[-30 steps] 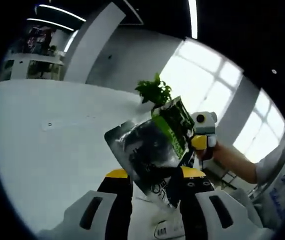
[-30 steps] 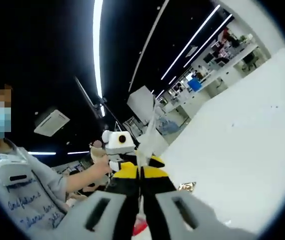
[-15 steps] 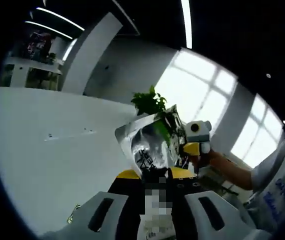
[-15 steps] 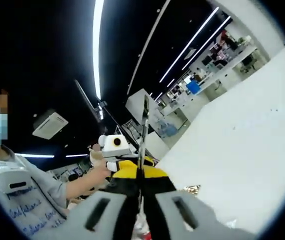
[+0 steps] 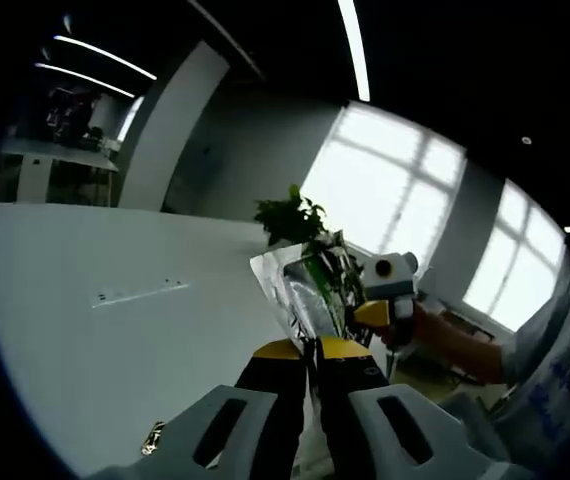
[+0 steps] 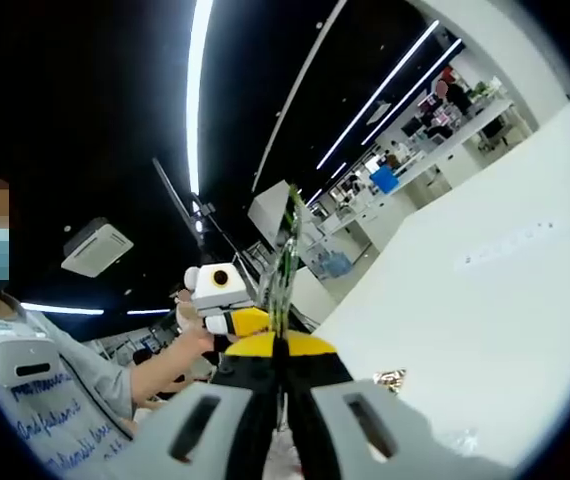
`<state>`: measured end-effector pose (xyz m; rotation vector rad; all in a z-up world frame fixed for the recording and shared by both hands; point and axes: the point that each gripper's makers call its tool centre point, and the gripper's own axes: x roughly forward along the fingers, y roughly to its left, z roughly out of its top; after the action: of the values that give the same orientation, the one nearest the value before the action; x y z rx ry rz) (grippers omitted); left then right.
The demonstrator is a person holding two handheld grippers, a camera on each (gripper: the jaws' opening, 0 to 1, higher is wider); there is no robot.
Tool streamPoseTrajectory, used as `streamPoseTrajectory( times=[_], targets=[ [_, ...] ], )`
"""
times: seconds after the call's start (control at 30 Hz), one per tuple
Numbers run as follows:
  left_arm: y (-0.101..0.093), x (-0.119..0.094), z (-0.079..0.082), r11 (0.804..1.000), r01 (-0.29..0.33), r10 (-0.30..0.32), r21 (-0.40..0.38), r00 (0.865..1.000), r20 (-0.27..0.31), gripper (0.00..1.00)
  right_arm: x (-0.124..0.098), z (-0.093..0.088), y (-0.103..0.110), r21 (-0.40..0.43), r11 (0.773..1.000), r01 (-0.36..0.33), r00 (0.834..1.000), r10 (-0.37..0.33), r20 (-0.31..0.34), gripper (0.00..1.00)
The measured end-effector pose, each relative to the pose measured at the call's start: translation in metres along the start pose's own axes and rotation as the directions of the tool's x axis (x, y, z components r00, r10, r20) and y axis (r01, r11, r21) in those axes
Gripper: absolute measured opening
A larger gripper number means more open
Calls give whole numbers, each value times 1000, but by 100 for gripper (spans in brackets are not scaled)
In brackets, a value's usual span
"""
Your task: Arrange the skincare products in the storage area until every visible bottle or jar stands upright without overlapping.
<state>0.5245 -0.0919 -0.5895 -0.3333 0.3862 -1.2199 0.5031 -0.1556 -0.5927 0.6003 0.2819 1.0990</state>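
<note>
Above the white table [image 5: 115, 320], lifted clear of it, a flat silvery sachet [image 5: 310, 295] with a green and dark printed face is pinched by both tools at once. The left gripper [image 5: 312, 352] has its yellow-tipped jaws closed on the sachet's lower edge, and the right gripper [image 6: 281, 345] likewise has its jaws pressed together on the thin pack, which rises edge-on from between them. In the left gripper view the right gripper sits at the sachet's far side, held by a person's hand [image 5: 420, 325]; in the right gripper view the left gripper appears beside the pack, also held by a hand [image 6: 193, 340]. The step in hand looks like a mid-air handover or reorienting of the sachet, well short of the end, since nothing is yet set upright. The next move probably calls for one tool to let go while the other keeps its pinch, then a descent to the table with the pack turned vertical; being thin and limp, it may flop once released. A small shiny scrap [image 6: 393, 378] lies on the table near the jaws. No bottle, jar or storage container can be made out, so contents cannot be told.
</note>
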Motion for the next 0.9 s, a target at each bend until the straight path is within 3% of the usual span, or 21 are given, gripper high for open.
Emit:
streamPoseTrajectory(
  times=[0.17,0.37,0.6,0.77,0.9],
  targets=[
    [-12,-3,11,999,-1,1,34,1000,11,0,-1,1,10,-6,1000,-2,1000,2,1,1],
    [-19,-8,10,995,-28,32,98,999,-42,0,-1,-8,19,-30,999,10,999,-11,-34,1],
    [-31,-16,19,997,-26,27,72,1000,-12,0,-4,-16,32,-29,1000,8,999,-9,-39,2],
    [-46,-23,23,995,-10,12,96,1000,-12,0,-6,-17,43,-22,1000,-8,1000,7,-29,3],
    [-51,-28,23,998,8,-5,69,999,-40,0,-6,-22,49,-47,999,-3,999,1,-49,5]
  ],
)
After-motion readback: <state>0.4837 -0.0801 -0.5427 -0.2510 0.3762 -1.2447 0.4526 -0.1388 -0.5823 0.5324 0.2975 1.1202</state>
